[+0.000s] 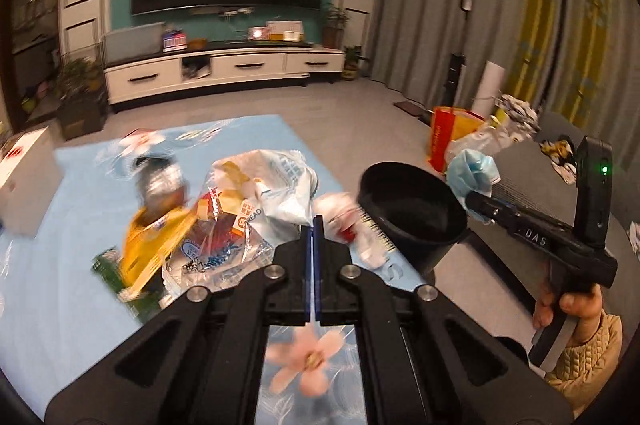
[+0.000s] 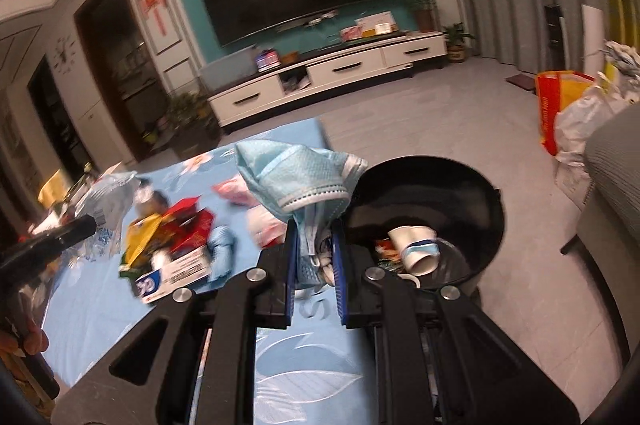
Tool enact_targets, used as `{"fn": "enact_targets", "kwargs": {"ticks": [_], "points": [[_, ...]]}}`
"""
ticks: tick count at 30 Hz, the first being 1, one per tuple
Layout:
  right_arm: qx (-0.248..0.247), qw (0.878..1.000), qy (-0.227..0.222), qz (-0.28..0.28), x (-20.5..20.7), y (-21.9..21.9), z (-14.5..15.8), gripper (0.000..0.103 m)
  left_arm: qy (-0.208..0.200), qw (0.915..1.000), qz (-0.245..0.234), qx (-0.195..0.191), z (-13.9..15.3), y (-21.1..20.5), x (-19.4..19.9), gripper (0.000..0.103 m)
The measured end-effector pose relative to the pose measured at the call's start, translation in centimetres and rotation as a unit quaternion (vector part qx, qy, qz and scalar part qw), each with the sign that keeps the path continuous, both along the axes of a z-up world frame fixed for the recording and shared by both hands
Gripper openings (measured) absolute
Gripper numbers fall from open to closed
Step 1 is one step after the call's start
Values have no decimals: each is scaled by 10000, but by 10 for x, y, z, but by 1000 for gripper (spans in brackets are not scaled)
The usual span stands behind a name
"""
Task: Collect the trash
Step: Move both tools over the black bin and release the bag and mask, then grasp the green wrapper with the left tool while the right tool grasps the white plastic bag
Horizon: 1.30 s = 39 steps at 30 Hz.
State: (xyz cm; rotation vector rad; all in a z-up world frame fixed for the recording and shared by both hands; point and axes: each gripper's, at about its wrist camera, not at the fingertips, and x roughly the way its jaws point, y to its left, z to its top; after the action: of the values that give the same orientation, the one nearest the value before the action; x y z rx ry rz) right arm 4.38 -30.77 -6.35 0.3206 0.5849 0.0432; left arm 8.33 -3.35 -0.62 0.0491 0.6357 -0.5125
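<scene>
My right gripper [image 2: 314, 249] is shut on a crumpled blue face mask [image 2: 296, 177] and holds it up just left of the black trash bin [image 2: 472, 193]. The bin stands beside the table and holds a paper cup [image 2: 416, 249] and wrappers. In the left wrist view the right gripper [image 1: 476, 199] holds the mask [image 1: 472, 173] over the bin's [image 1: 412, 209] far rim. My left gripper [image 1: 313, 225] is shut and empty above a pile of trash: a clear bread bag [image 1: 260, 201], a yellow packet [image 1: 152, 245] and a crumpled white wrapper [image 1: 344, 213].
The table has a light blue flowered cloth [image 1: 72, 265]. A white box [image 1: 24, 181] stands at its left. More wrappers and a toothpaste box [image 2: 176, 273] lie on the cloth. Bags [image 2: 560, 109] and a grey sofa [image 2: 616, 161] stand to the right.
</scene>
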Motion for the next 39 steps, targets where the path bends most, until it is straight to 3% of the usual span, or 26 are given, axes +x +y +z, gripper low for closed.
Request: {"fn": "enact_targets", "kwargs": {"ticks": [9,22,25,26,27,28,29,31,36,39], "points": [[208,9985,220,-450,17,-42,-28,17,62,9961,-866,145,-10,-100,35,2],[420,9919,771,-922,52,-89,-74,20,874,9822,-1657,126,-58,-208,95,2],[458,9898,892,-1012,60,-98,-82,25,942,9807,-1694,270,-68,-226,105,2],[467,9894,909,-1030,61,-99,-84,32,984,9796,-1721,324,-73,-232,109,3],[475,9890,923,-1053,62,-100,-85,38,1055,9787,-1727,353,-77,-236,113,7],[488,9889,912,-1068,62,-100,-85,42,1142,9782,-1692,380,-81,-238,117,19],[491,9884,909,-1111,61,-101,-85,51,1171,9779,-1686,393,-82,-239,119,43],[503,9876,902,-1181,59,-104,-86,59,1187,9778,-1681,394,-84,-236,120,69],[598,9868,819,-1260,47,-106,-80,60,1161,9798,-1605,273,-76,-218,120,71],[644,9872,784,-1232,37,-105,-76,61,1027,9849,-1392,119,-60,-191,117,78]]}}
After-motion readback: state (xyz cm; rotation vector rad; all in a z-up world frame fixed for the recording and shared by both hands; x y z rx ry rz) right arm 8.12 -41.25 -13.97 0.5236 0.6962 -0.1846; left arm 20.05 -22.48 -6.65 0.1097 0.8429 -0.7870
